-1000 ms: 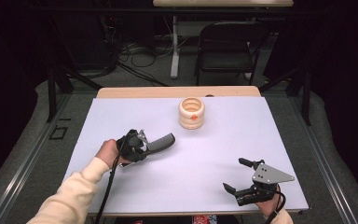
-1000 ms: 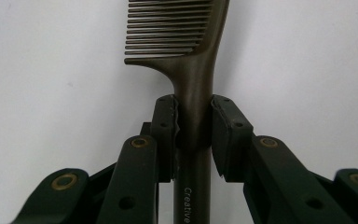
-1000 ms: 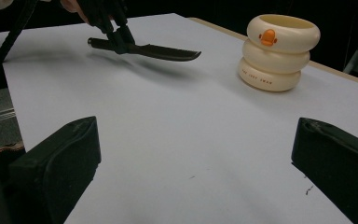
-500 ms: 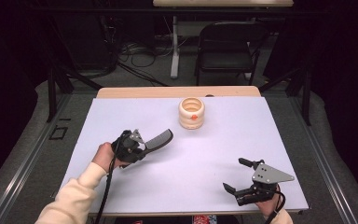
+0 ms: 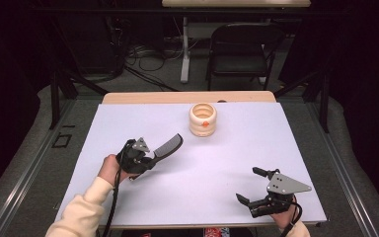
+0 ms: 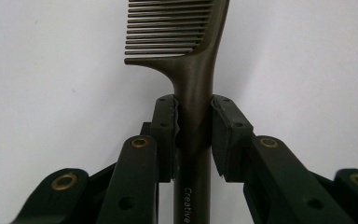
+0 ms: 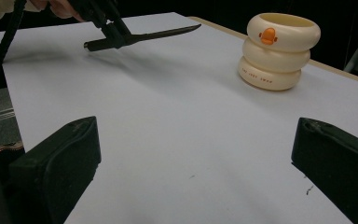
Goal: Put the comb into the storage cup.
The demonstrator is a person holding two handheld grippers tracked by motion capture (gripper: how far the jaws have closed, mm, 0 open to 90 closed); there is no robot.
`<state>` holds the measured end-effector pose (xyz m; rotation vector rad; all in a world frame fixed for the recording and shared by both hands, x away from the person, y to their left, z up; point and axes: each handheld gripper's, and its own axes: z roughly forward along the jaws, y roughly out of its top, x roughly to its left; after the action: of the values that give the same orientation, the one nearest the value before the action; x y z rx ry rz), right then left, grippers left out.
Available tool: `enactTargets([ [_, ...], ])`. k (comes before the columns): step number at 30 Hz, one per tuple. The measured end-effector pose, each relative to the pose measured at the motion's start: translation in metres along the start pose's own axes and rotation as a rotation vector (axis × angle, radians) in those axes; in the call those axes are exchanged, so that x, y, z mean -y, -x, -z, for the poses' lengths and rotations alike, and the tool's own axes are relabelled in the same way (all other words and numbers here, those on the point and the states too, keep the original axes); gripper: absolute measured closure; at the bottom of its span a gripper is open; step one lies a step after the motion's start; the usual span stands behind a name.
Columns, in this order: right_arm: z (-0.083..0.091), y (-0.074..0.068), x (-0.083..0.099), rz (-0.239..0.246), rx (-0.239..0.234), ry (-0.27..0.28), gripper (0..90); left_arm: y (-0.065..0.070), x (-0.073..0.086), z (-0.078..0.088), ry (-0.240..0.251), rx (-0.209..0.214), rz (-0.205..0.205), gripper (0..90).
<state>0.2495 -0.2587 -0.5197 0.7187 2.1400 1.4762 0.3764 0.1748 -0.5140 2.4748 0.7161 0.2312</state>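
The comb (image 5: 167, 146) is sitting in the left gripper (image 5: 150, 159), above the left half of the table (image 5: 128, 118) in the high view, its toothed end pointing up and right toward the far edge. The left hand (image 5: 109, 169) is reaching in from the near-left corner, the cream sleeve (image 5: 81, 217) angling up from the near edge, and the wrist is keeping the gripper slanted toward the cream ringed cup (image 5: 203, 119), which is standing near the middle of the far edge, well apart from the comb's tip. The right gripper (image 5: 249, 186) is resting close to the near-right corner, the right hand (image 5: 282, 217) barely entering from the near edge, the grey three-cornered plate (image 5: 285, 183) lying on top and the jaws spreading wide with nothing between them, pointing left across the table.

In the left gripper view, the comb (image 6: 193, 70) is running straight up the middle, and the left gripper (image 6: 193, 126) is pinching its handle narrowly, both pads pressing against the handle just below the teeth. The teeth are facing left there, over the bare white tabletop (image 6: 51, 70).

In the right gripper view, the right gripper (image 7: 196, 158) is standing wide apart, its two black jaws framing bare white table (image 7: 182, 140). Farther off, the left gripper (image 7: 107, 21) is gripping the comb (image 7: 158, 35), carrying it roughly level above the surface near the far-left corner, its shadow falling beneath it. The cup (image 7: 275, 49) is standing upright near the table's right edge in this view, an orange mark on its top ring.
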Motion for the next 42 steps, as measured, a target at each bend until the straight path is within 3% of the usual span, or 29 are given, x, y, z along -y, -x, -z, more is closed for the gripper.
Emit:
enactTargets([
  [10, -0.0002, 0.0000, 0.0001, 0.000, 0.001, -0.002, 0.7, -0.0007, 0.0024, 0.0045, 0.048, -0.012, 0.015, 72.6],
  [42, -0.0007, 0.0008, 0.0004, 0.001, 0.004, -0.008, 0.7, -0.0003, 0.0003, 0.0036, 0.104, -0.037, 0.036, 72.6],
])
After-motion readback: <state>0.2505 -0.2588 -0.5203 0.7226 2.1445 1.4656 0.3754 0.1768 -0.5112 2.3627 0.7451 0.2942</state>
